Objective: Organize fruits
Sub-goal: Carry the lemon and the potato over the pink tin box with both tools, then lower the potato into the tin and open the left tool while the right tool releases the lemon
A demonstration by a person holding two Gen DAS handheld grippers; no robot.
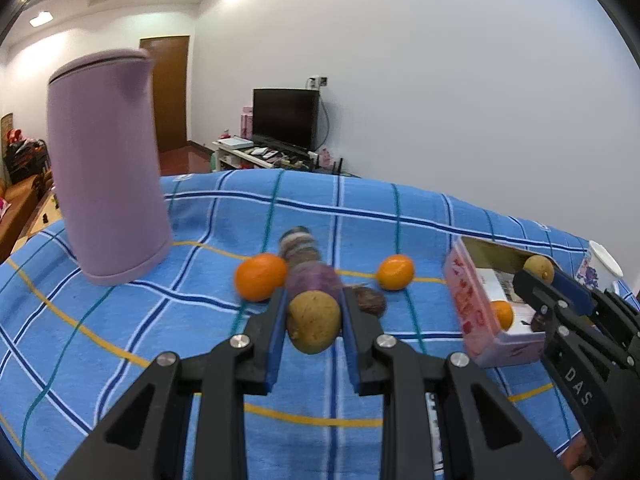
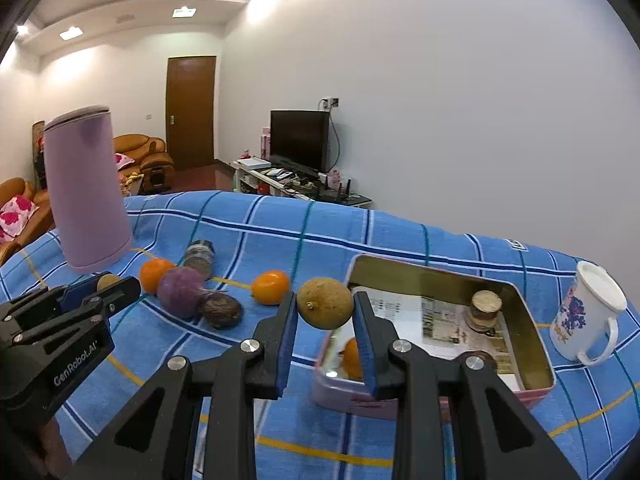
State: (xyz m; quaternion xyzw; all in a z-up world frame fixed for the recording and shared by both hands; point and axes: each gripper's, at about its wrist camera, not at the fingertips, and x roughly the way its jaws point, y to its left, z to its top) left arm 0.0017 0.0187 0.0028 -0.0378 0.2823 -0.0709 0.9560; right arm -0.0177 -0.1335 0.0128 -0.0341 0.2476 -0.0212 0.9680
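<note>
- The left gripper (image 1: 314, 322) is pinching a brownish-yellow fruit (image 1: 313, 322) between its blue pads, holding it clear of the blue checked cloth (image 1: 160, 320), probably for carrying to the tin.
- The right gripper (image 2: 325, 310) is pinching a second brownish fruit (image 2: 325, 303) at the near-left corner of the open pink tin (image 2: 536, 376); it is being held above the rim, judged ready for lowering inside.
- The tin is sitting at the right of the cloth, serving as the collecting place. Inside it are lying one orange (image 2: 352, 358), a small corked jar (image 2: 485, 310) and printed paper.
- Still lying loose on the cloth: two oranges (image 2: 271, 287), one purple fruit (image 2: 180, 292), one dark wrinkled fruit (image 2: 221, 311).
- Fruit count: three oranges, two brownish fruits, one purple, one dark.
- A mauve jug (image 2: 86, 192), a striped jar (image 2: 200, 258) lying on its side, and a white mug (image 2: 588, 316) are standing apart from the sorting.
</note>
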